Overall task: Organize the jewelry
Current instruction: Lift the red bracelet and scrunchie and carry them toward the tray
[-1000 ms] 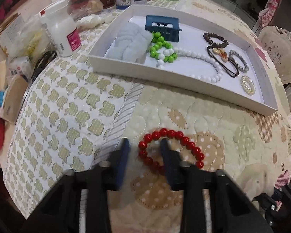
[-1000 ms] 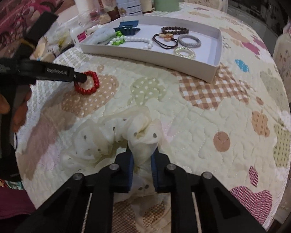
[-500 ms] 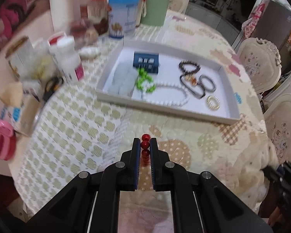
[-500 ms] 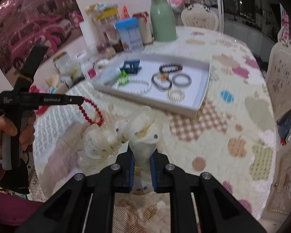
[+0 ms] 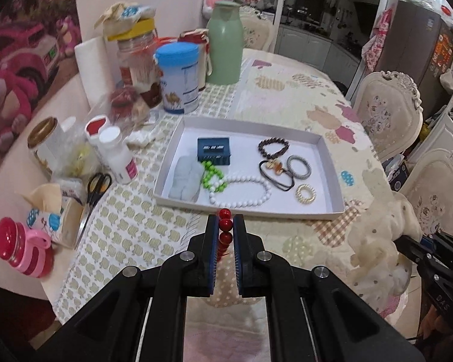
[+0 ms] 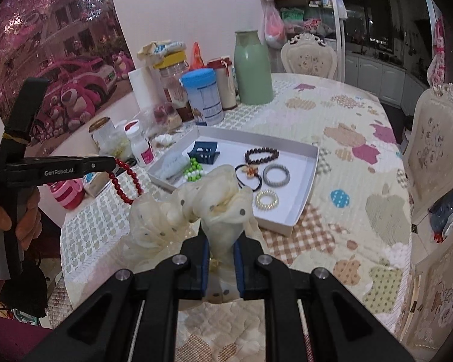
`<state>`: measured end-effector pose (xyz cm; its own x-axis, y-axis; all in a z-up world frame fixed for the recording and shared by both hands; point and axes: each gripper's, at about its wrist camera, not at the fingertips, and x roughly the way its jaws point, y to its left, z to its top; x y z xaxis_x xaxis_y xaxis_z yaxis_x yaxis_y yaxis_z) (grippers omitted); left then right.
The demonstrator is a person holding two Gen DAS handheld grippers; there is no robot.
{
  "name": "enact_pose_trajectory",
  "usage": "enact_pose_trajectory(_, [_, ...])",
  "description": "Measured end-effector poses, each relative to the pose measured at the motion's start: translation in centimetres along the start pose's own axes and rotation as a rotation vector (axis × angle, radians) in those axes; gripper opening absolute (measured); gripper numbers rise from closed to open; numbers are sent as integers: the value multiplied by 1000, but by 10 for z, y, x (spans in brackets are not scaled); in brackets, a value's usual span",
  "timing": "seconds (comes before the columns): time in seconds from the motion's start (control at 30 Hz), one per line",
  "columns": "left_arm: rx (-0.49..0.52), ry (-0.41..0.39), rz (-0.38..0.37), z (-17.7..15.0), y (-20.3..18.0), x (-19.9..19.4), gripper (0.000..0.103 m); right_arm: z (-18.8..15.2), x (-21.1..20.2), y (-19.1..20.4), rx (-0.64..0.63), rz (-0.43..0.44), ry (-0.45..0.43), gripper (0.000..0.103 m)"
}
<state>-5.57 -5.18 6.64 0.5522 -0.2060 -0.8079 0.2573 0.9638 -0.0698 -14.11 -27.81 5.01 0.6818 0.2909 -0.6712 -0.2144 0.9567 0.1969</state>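
Left gripper (image 5: 225, 235): clenched on the red bead bracelet (image 5: 225, 230), the beads stacked in a line between its blue pads; held above the bench (image 5: 287, 90), just in front of the tray's near wall.
Red bead bracelet, right wrist view: hangs as a loop (image 6: 126, 182) from the tip of the left gripper (image 6: 113, 163), clear of the quilted cover.
Right gripper (image 6: 221, 252): clenched on the cream dotted scrunchie (image 6: 214, 208), whose ruffles billow up over the fingers and hide part of the tray behind.
Scrunchie, left wrist view: a pale ruffled bunch (image 5: 377, 241) at the right edge, on the end of the right gripper (image 5: 407, 246).
White tray (image 5: 329, 163): lies on the bench beyond both grippers.
Tray, left side: a pale blue-white folded item (image 5: 185, 178), a dark blue claw clip (image 5: 213, 150), and a green-and-white bead bracelet (image 5: 212, 178) touching a white bead necklace (image 5: 241, 191).
Tray, right side: a dark brown bead bracelet (image 5: 273, 148), a black hair tie with an orange charm (image 5: 275, 171), a grey hair ring (image 5: 300, 166), and a pale gold coil ring (image 5: 306, 193).
Bench, far left: a green flask (image 5: 225, 43), a blue-lidded canister (image 5: 179, 78), black scissors (image 5: 96, 187), white pill bottles (image 5: 117, 155).
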Motion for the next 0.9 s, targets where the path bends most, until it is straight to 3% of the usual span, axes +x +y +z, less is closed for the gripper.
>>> enact_pose_trajectory(0.33, [52,0,1,18,-21,12,9,16,12,-16,14,-29,6,14])
enact_pose_trajectory(0.9, [129,110,-46,77,-56,115,9,49,105,-88,150,-103,100,14])
